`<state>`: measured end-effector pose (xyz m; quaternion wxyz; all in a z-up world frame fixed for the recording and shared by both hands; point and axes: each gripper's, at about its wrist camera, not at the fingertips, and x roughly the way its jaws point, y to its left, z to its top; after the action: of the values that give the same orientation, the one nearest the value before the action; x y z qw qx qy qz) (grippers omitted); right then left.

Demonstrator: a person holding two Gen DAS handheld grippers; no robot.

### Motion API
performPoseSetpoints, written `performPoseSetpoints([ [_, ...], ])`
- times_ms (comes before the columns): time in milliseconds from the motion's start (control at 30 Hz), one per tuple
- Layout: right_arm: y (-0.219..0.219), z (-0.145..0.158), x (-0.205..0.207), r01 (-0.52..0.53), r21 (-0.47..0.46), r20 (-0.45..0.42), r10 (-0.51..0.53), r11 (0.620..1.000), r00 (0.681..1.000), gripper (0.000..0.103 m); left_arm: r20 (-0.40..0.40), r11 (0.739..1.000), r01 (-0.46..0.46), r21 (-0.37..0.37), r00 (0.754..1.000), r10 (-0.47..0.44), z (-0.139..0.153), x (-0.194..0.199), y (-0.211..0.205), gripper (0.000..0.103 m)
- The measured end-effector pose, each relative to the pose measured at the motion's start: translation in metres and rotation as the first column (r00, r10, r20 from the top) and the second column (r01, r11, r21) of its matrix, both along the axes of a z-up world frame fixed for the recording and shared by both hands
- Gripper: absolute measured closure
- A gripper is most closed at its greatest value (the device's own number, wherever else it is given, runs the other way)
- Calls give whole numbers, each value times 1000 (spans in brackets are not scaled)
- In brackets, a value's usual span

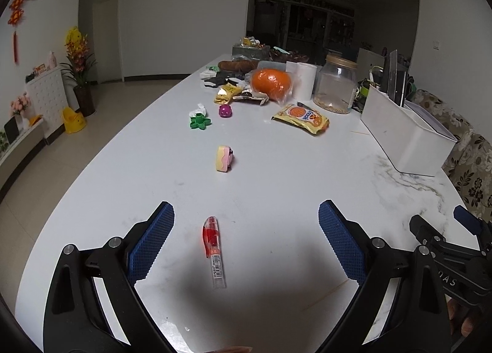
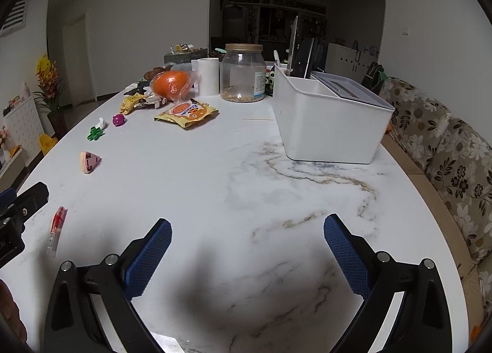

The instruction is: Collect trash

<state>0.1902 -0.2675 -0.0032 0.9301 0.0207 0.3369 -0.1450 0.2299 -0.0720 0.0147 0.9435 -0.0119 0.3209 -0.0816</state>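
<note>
- Left gripper (image 1: 246, 220) hangs low over the white marble table (image 1: 276, 168), jaws spread wide, nothing between the blue pads (image 1: 150, 239).
- A red-capped pen (image 1: 213, 248) lies flat on the table right between those open fingers, touching neither; cap end points away from the camera.
- Right gripper (image 2: 247, 233) is wide open too and holding nothing, just bare marble under it.
- In the right wrist view the pen (image 2: 56, 230) sits off to the left, beside the tip of the left gripper.
- Further up the table: a small pink and yellow toy (image 1: 224, 158) on its own, then a green flower piece (image 1: 200, 121) with a white crumpled scrap (image 1: 198, 109) touching it, and a purple ball (image 1: 225, 110) just beside.
- Yellow snack bag (image 1: 301, 119) lies flat near the middle, a bit in front of the clear jar (image 1: 335, 88).
- Another yellow wrapper (image 1: 227, 93) is next to an orange thing in a plastic bag (image 1: 270, 82), with a white paper roll (image 1: 304, 80) standing between that and the jar.
- White bin (image 2: 326, 125) sits on the right side of the table, near the floral sofa (image 2: 446, 143). Can't tell what's in it from here.
</note>
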Motion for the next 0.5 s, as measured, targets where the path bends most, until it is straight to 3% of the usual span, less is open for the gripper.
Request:
performPoseSetpoints([
  [500, -3, -5, 3, 10, 12, -19, -10, 1000, 1000, 5, -5, 1000, 12, 21, 1000, -11, -3, 1, -4, 10],
])
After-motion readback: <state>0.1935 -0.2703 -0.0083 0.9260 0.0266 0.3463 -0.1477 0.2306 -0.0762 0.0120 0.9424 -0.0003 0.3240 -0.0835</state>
